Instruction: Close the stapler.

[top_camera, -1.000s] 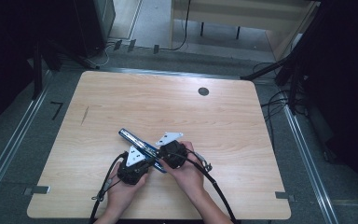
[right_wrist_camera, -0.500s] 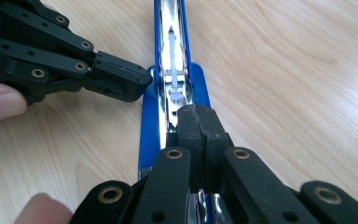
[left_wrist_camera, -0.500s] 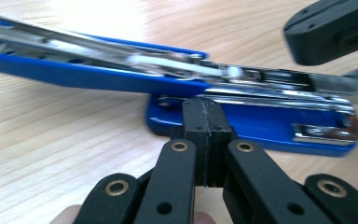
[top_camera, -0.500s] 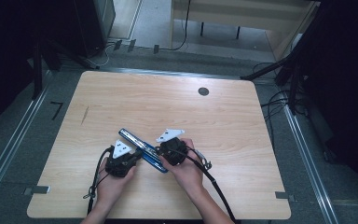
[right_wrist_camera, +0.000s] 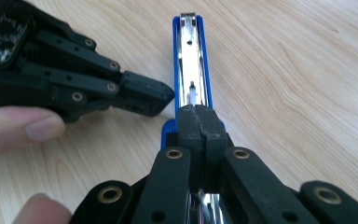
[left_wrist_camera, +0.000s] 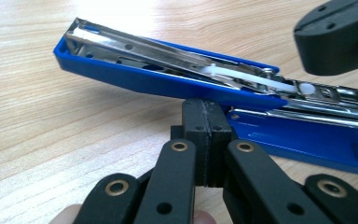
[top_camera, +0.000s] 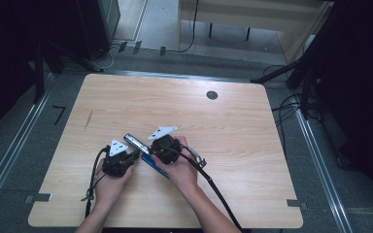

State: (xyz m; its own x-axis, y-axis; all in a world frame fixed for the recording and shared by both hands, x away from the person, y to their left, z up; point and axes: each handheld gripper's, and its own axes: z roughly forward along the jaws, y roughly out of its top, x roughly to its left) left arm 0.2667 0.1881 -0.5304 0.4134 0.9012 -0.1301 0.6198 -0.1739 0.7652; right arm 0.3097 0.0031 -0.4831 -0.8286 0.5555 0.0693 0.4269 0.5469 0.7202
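Blue stapler (top_camera: pixel 145 151) lay swung open mid-table, magazine exposed for loading | left gripper (left_wrist_camera: pixel 204 135) shut, empty, tip beside its underside | right gripper (right_wrist_camera: pixel 201 128) shut, empty, resting over hinge end, likely steadying.

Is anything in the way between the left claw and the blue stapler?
Nothing visible. The shut left claw sits right beside the open blue stapler, with only bare table around it. The right claw is over the stapler's other end.
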